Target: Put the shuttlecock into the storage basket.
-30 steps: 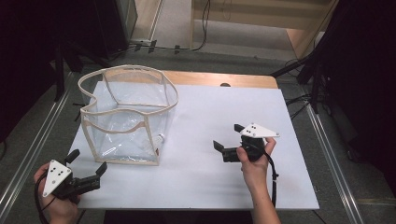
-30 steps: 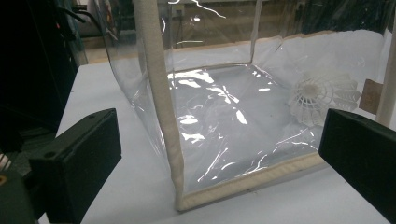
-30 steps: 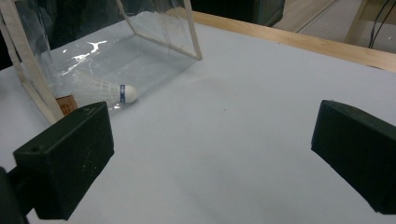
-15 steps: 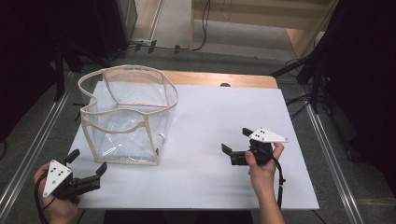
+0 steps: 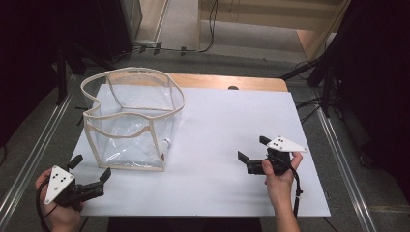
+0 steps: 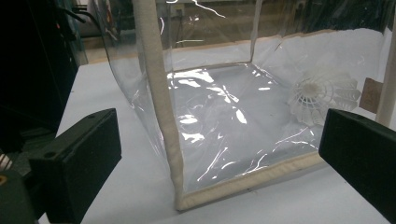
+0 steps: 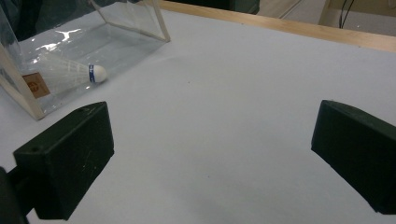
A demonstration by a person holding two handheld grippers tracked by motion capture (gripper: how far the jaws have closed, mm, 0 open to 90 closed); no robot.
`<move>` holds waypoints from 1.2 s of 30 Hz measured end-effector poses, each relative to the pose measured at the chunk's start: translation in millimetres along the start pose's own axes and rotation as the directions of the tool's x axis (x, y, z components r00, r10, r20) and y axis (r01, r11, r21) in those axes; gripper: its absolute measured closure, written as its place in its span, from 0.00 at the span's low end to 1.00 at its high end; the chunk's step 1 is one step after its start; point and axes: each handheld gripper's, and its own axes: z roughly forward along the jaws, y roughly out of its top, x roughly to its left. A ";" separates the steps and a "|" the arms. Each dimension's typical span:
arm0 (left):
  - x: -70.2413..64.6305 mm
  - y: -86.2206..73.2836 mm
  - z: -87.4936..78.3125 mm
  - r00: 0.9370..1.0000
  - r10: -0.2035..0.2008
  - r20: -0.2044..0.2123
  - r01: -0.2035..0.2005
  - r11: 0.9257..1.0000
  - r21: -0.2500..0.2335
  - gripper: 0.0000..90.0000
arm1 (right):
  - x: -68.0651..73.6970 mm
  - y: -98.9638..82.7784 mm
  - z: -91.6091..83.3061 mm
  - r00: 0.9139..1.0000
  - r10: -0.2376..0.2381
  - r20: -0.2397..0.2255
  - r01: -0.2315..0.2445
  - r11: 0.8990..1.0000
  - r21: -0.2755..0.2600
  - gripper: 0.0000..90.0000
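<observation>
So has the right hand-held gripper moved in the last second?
Yes. The right hand-held gripper has drawn back toward the person and the table's near edge, away from the clear bag.

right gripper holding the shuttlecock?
No: the right gripper has its jaws wide apart over bare table, and the shuttlecock lies inside the clear bag.

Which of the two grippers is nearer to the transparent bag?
The left gripper: it sits just off the transparent bag's front corner, while the right gripper is farther across the table.
</observation>
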 end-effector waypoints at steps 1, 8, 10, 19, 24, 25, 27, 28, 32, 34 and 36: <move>0.0 0.0 0.0 1.000 0.000 0.000 0.000 1.000 0.000 0.00 | -1.1 -0.8 -0.9 1.000 -0.003 0.001 0.003 1.000 -0.001 0.00; -0.1 0.1 -0.1 1.000 0.002 0.001 -0.002 1.000 0.001 0.00 | -7.4 -7.0 -8.2 1.000 0.005 0.019 -0.005 1.000 0.003 0.00; -0.2 0.1 -0.1 1.000 0.002 0.001 -0.002 1.000 0.000 0.00 | -9.0 -8.6 -10.5 1.000 0.009 0.024 -0.009 1.000 0.004 0.00; -0.1 0.1 -0.1 1.000 0.007 0.001 -0.007 1.000 0.001 0.00 | -17.8 -15.1 -22.3 0.999 0.013 0.049 -0.014 1.000 0.010 0.00; -0.2 0.1 -0.3 1.000 0.008 0.001 -0.008 1.000 0.002 0.00 | -22.2 -19.4 -28.7 0.998 0.020 0.064 -0.021 1.000 0.014 0.00; -0.2 0.1 -0.3 1.000 0.007 0.001 -0.007 1.000 0.002 0.00 | -23.6 -20.4 -30.1 0.998 0.019 0.067 -0.020 1.000 0.015 0.00; -0.2 0.1 -0.3 1.000 0.008 0.001 -0.008 1.000 0.002 0.00 | -25.5 -21.6 -32.0 0.997 0.019 0.071 -0.020 1.000 0.015 0.00; -0.3 0.1 -0.3 1.000 0.008 0.000 -0.008 1.000 0.002 0.00 | -26.2 -22.4 -33.4 0.997 0.024 0.074 -0.025 1.000 0.014 0.00; -0.3 0.1 -0.2 1.000 0.008 0.000 -0.008 1.000 0.002 0.00 | -30.1 -25.7 -37.7 0.996 0.031 0.080 -0.032 0.999 0.011 0.00; -0.2 0.1 -0.3 1.000 0.008 0.000 -0.008 1.000 0.002 0.00 | -31.7 -27.5 -39.4 0.996 0.034 0.086 -0.035 0.999 0.012 0.00; -0.2 0.0 -0.2 1.000 0.008 0.000 -0.008 1.000 0.001 0.00 | -33.6 -29.4 -40.6 0.996 0.033 0.087 -0.034 0.999 0.011 0.00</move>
